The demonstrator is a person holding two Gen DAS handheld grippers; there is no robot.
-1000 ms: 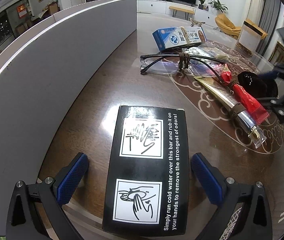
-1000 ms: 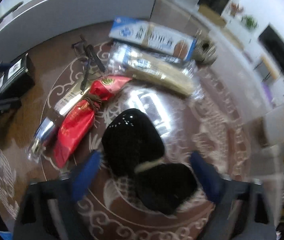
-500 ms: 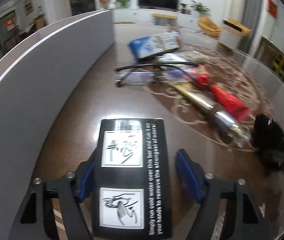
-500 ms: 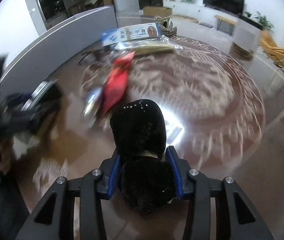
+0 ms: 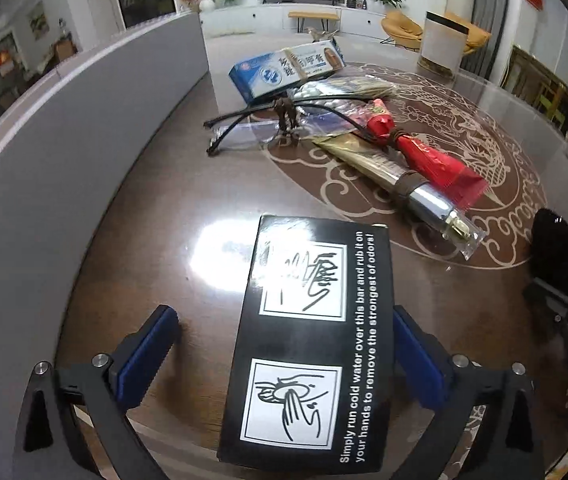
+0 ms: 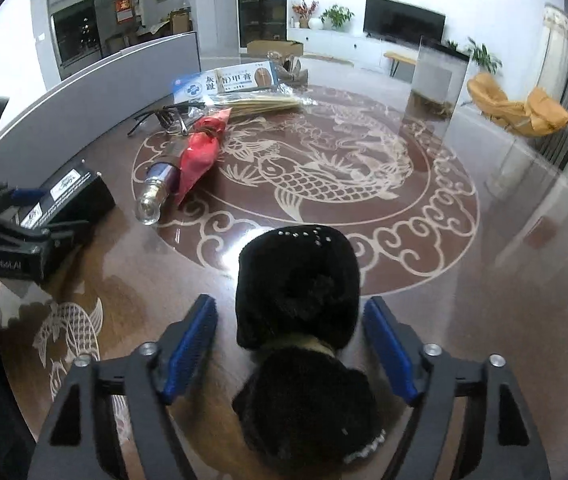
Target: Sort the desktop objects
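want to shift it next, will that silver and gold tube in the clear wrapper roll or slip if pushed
The tube probably rolls if nudged sideways, since its silver end looks round. The clear glossy wrapper on a polished table suggests it slides easily. The red packet lies against it, so a push would likely drag that along.

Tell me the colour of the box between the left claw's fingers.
Black box with white printed panels and lettering; clearest in the left wrist view.

The printed box (image 5: 308,344) is lying on the table (image 5: 156,216) beside the partition (image 5: 64,152), with the glasses (image 5: 252,120), two tubes (image 5: 412,164) and the carton (image 5: 284,68) (farthest back) lying beyond it, and the furry pouch (image 6: 300,320) sitting to their right.
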